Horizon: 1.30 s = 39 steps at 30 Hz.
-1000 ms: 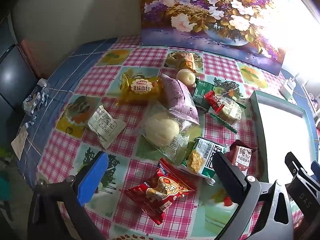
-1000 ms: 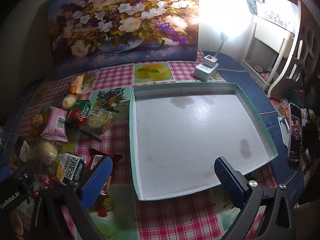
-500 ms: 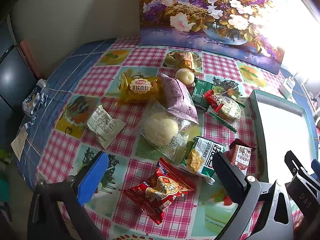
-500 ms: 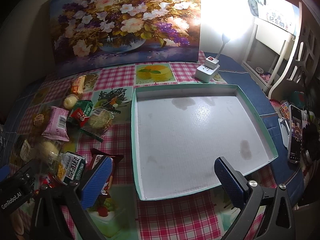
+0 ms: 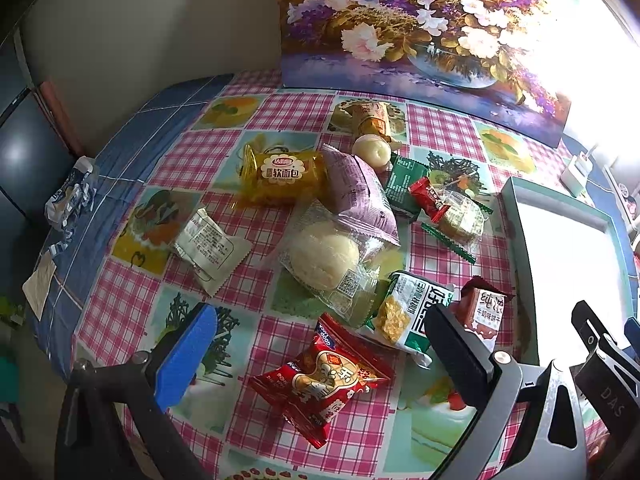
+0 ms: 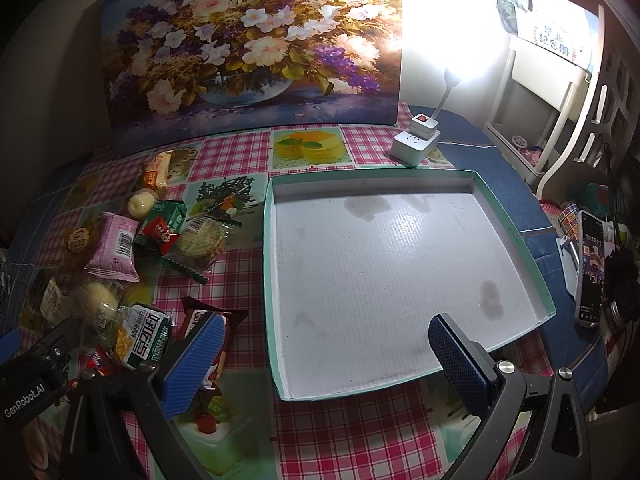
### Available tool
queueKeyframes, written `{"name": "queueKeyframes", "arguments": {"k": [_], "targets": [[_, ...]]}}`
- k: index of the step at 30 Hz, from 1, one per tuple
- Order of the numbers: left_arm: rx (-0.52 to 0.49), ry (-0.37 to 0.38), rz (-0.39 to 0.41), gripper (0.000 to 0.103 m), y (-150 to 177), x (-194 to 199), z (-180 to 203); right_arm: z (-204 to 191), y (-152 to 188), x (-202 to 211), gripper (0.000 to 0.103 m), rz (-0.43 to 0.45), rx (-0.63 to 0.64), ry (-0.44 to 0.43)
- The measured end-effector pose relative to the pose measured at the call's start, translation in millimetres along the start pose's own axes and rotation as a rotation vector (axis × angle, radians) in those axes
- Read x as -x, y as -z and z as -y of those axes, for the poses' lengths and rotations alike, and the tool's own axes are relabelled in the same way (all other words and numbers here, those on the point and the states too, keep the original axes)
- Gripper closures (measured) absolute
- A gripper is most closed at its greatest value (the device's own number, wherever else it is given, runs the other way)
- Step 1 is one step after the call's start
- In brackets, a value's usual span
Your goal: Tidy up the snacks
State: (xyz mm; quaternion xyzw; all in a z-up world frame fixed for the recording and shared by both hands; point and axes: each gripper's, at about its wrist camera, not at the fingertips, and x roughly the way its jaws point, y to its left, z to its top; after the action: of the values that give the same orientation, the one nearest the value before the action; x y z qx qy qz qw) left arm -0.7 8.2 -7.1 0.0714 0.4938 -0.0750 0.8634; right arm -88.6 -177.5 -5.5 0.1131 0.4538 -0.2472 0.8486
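Note:
Several wrapped snacks lie loose on the checked tablecloth. In the left wrist view my left gripper [image 5: 320,356] is open, hovering just above a red snack packet [image 5: 320,376]. Beyond it lie a green-and-white cracker pack [image 5: 408,312], a brown milk-biscuit pack [image 5: 486,312], a clear-wrapped bun [image 5: 324,256], a purple pack [image 5: 360,196], a yellow bread pack [image 5: 284,176] and a white sachet [image 5: 208,242]. My right gripper [image 6: 320,354] is open over the near rim of an empty teal tray [image 6: 516,236]; its left finger hides part of the brown pack [image 6: 200,316].
A flower painting [image 6: 256,48] leans on the wall behind the table. A white power strip [image 6: 414,142] and lit lamp stand behind the tray. A phone [image 6: 590,268] lies right of the tray. Crumpled wrappers [image 5: 70,196] sit at the left table edge.
Both grippers have drifted slightly forward and down toward the table. Nothing on the table has moved, and both grippers remain open.

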Motion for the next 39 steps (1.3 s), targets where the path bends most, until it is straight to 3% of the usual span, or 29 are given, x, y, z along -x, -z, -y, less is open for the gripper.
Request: {"name": "queueKeyframes", "arguments": {"k": [39], "targets": [[0.004,-0.007,-0.021,0.0,2.3,-4.5,-1.2,-0.5,-0.6,0.5,0.0,0.0,0.0,0.001]]}}
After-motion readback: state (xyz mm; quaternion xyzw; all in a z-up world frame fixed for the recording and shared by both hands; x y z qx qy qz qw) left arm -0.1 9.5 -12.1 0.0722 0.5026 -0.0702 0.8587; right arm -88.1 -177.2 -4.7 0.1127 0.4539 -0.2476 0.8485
